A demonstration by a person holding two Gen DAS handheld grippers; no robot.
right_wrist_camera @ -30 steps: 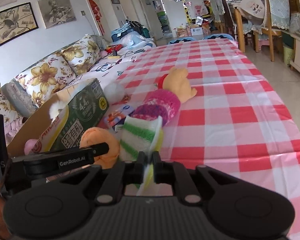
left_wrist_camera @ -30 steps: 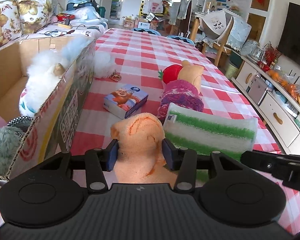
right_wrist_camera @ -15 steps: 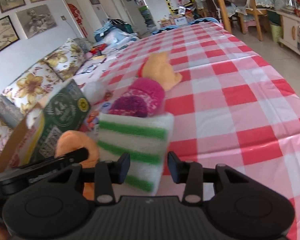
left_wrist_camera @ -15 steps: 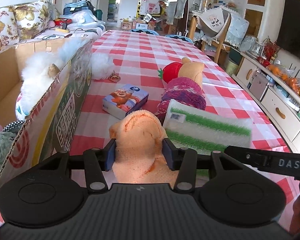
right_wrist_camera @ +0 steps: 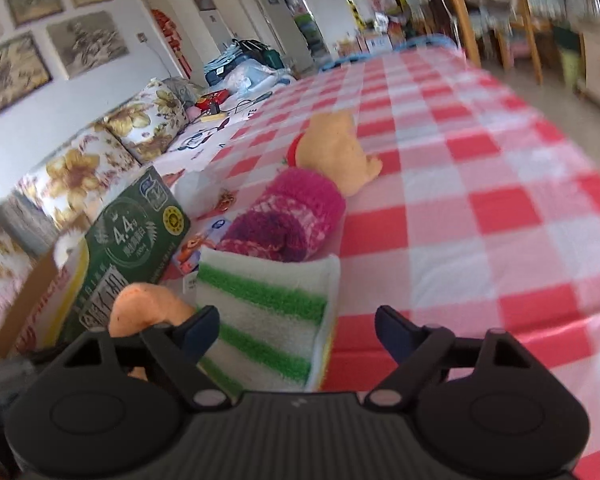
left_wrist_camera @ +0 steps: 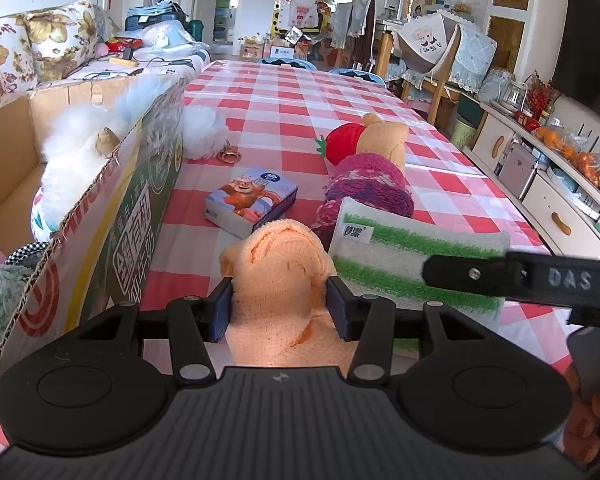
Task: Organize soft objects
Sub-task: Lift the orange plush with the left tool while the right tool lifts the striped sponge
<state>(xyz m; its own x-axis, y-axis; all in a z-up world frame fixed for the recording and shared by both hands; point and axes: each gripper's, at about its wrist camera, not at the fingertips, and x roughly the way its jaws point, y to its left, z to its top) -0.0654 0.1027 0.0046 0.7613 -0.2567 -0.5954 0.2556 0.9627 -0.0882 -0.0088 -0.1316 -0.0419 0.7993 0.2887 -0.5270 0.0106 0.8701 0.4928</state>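
Here, one orange knitted cloth [left_wrist_camera: 278, 280] sat clamped in the left gripper [left_wrist_camera: 280, 308]. The right gripper [right_wrist_camera: 298, 330] had jaws opening around one green-striped sponge [right_wrist_camera: 268, 312], not pressing it.

orange cloth [left_wrist_camera: 280, 276]: knitted, matt, nubbly | striped sponge pad [left_wrist_camera: 412, 256]: fuzzy green-and-white pile | counter [left_wrist_camera: 284, 120] cover: smooth checked plastic sheet, slight sheen | box [left_wrist_camera: 112, 216] at left: raw corrugated cardboard, glossy print | left gripper [left_wrist_camera: 280, 309]: matt black plastic

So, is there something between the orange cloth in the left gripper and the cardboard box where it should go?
Nothing visible. The orange cloth is pinched in the left gripper, and the cardboard box stands directly beside it, open on top; only its near wall must be cleared.
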